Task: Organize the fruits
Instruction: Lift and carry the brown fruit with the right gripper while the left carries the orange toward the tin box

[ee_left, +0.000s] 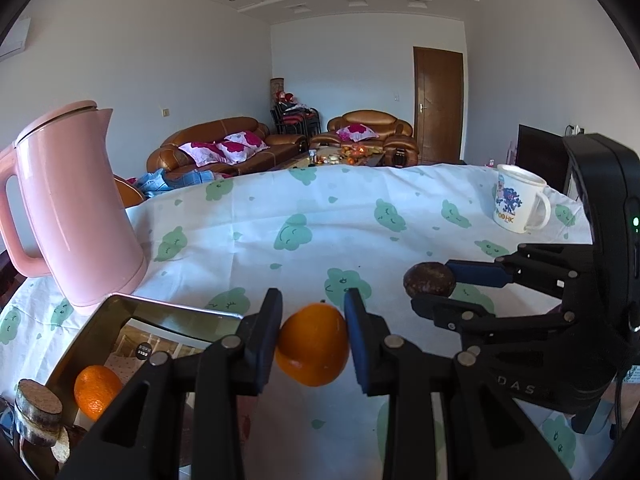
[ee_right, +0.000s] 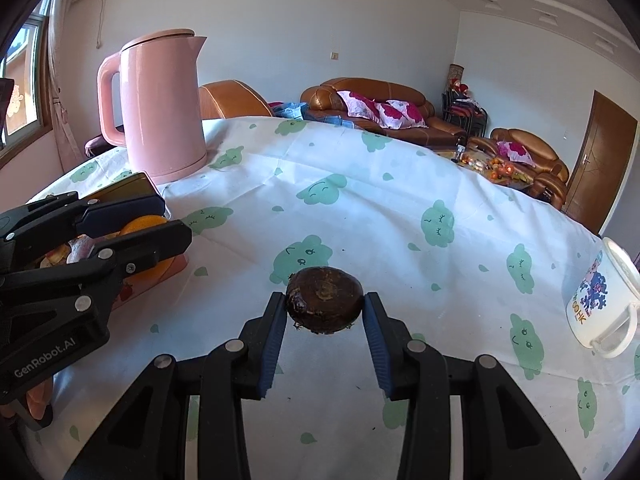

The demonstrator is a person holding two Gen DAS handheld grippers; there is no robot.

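A table under a white cloth [ee_right: 360, 184] with green cloud prints fills the foreground. The left gripper [ee_left: 313, 322] angles down beside a tin box [ee_left: 120, 320], clamped on an orange [ee_left: 313, 346]. The right gripper [ee_right: 324, 306], tilted downward, pinches a dark brown fruit [ee_right: 324, 304].

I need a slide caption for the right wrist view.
Right gripper clamps a dark brown round fruit above the cloud-print tablecloth.
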